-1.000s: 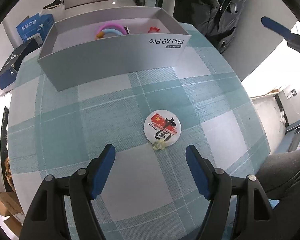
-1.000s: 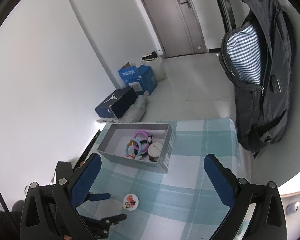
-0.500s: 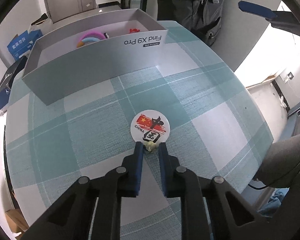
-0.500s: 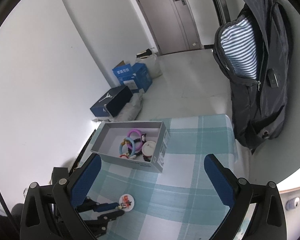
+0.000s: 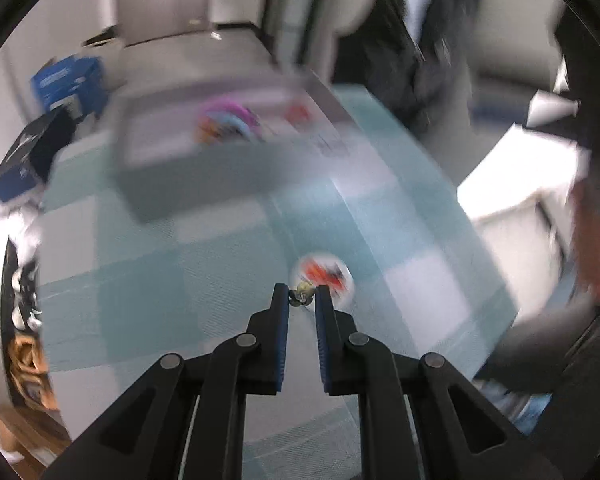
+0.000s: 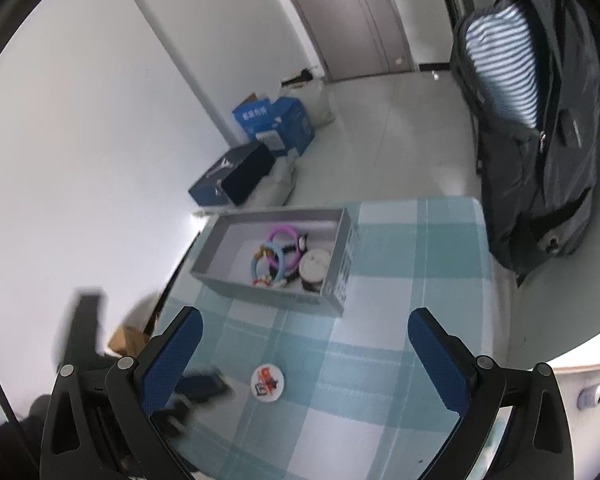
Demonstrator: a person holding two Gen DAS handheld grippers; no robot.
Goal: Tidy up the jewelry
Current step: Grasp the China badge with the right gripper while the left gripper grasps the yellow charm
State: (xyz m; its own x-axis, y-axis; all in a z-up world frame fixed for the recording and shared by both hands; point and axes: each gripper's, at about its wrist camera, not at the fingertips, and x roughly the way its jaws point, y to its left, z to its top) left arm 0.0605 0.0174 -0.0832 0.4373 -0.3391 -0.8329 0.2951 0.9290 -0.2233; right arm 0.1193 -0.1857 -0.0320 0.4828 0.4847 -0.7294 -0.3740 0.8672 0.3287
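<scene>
1. The left gripper (image 5: 302,294) is seen with its jaws drawn narrow, and a small yellowish trinket (image 5: 302,295) is pinched between the blue pads at the very tips.
2. Just beyond these tips a round white badge (image 5: 325,275) with a red and black print is seen over the checked teal tablecloth (image 5: 148,280). The left wrist view is strongly blurred, so it cannot be told whether the trinket touches the badge.
3. In the right wrist view the same badge (image 6: 267,383) is seen flat on the cloth, in the near part of the table, and the blurred left gripper (image 6: 204,390) is found just beside it.
4. The right gripper (image 6: 304,354) is held above the table with its jaws wide, and nothing is between them.
5. A grey open box (image 6: 260,286) is placed on the far left part of the table, well apart from the badge.
6. Inside the box a pink ring (image 6: 283,235), a light blue ring (image 6: 265,261) and a round white item (image 6: 315,265) are seen, together with some smaller pieces which are too small to name.
7. A dark backpack (image 6: 540,152) is seen beyond the far right edge of the table.
</scene>
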